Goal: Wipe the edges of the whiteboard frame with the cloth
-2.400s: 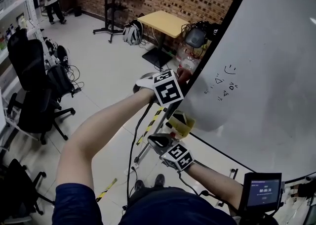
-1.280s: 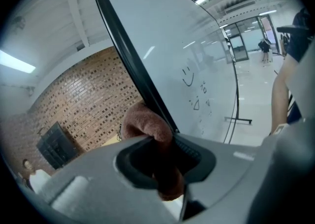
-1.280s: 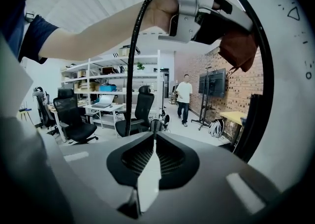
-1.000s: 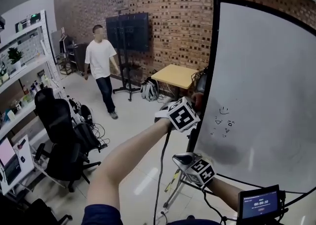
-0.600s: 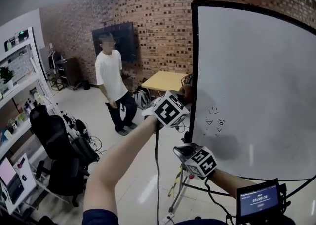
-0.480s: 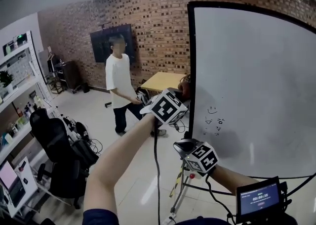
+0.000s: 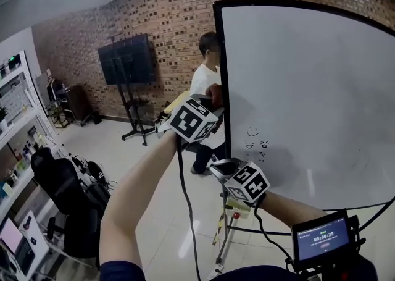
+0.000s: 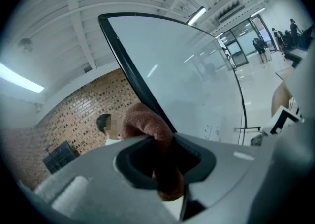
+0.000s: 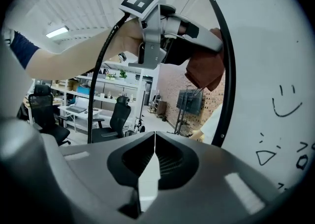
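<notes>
The whiteboard (image 7: 308,88) stands upright on the right, its black frame (image 7: 221,76) running up its left edge. My left gripper (image 7: 212,97) is shut on a reddish-brown cloth (image 7: 215,92), which presses against that left edge about halfway up. The left gripper view shows the cloth (image 8: 147,127) bunched between the jaws, right beside the frame (image 8: 129,58). My right gripper (image 7: 217,165) hangs lower, close to the same edge, shut with nothing in it. From the right gripper view (image 9: 154,142) I look up at the cloth (image 9: 206,70) on the frame (image 9: 229,75).
A person in a white shirt (image 7: 205,79) stands just behind the board's left edge. A TV on a stand (image 7: 126,60) is against the brick wall, office chairs (image 7: 62,181) and shelves at the left. Marker doodles (image 7: 254,139) sit on the board. A small screen (image 7: 321,236) is at lower right.
Both grippers have risen along the board's left edge, the cloth still in the left one. The person in white has walked across the room to behind the board.
</notes>
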